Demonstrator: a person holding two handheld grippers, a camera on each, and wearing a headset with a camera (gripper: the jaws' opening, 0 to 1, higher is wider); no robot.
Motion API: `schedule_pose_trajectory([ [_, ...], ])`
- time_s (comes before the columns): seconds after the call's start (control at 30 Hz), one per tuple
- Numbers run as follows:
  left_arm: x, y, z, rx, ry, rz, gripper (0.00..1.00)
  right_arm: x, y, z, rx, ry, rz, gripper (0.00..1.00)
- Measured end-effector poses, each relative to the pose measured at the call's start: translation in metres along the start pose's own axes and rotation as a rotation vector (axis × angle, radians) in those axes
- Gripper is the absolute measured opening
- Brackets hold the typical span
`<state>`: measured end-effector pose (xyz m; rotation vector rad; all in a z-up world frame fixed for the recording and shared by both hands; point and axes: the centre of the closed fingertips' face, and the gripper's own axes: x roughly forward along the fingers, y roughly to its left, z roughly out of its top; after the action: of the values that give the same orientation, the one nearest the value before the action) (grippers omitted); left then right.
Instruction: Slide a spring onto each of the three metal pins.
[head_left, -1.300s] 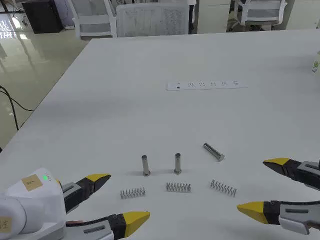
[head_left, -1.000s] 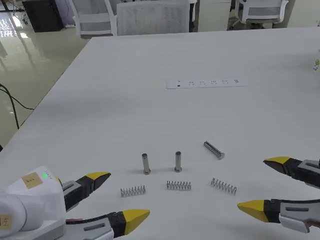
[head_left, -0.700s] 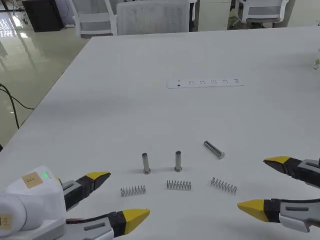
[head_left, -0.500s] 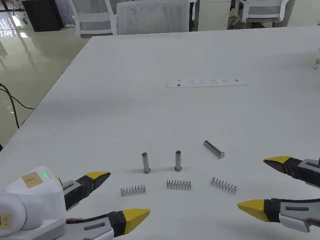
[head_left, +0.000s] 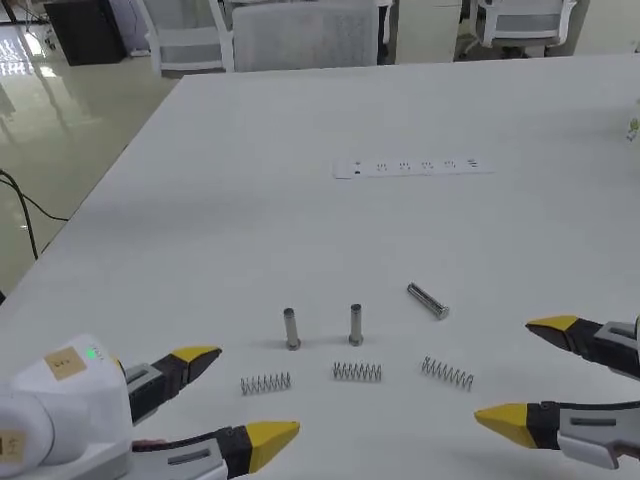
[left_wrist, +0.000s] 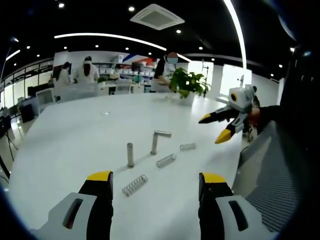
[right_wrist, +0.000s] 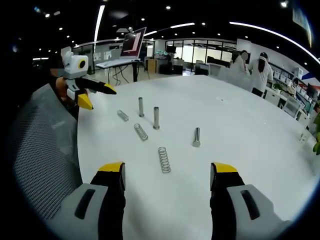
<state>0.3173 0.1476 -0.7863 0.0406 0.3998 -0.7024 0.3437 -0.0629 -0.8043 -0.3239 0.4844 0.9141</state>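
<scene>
On the workbench, three pins and three springs lie unjoined

Around the centre pin (head_left: 355, 325), which stands upright on its flat head on the white table (head_left: 250, 180), everything else is laid out. To its left, near but apart, the left pin (head_left: 290, 328) stands the same way. To its right and a little farther from the person, the fallen pin (head_left: 428, 301) lies on its side. Standing head-down leaves a shaft's free end up, which I judge is what lets a coil drop over it (the fallen one will likely need righting, or holding, first).

Three springs lie flat in a row on the near side of the centre pin. The middle spring (head_left: 357, 372) is just in front of it, the left spring (head_left: 265, 383) to the near left, and the right spring (head_left: 446, 374) to the near right. None touches a pin, so no part of the task is done. One coil by each pin looks like a deliberate pairing.

The left gripper (head_left: 235, 397) hovers to the near left of the centre pin, beside the left spring, its yellow-tipped jaws spread wide and holding nothing. The right gripper (head_left: 522, 370) mirrors it on the near right, beyond the right spring, jaws likewise apart and empty. Flanking the row puts each within reach of its nearest coil. Far beyond the centre pin, a power strip (head_left: 412, 168) lies well clear of the work.
</scene>
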Motion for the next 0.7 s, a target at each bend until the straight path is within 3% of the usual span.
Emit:
schedule_pose_trajectory([
  [0.7, 0.0001, 0.0014, -0.0008, 0.001, 0.002, -0.001, 0.65, 0.0019, -0.0003, -0.0011, -0.001, 0.007, 0.003, 0.68],
])
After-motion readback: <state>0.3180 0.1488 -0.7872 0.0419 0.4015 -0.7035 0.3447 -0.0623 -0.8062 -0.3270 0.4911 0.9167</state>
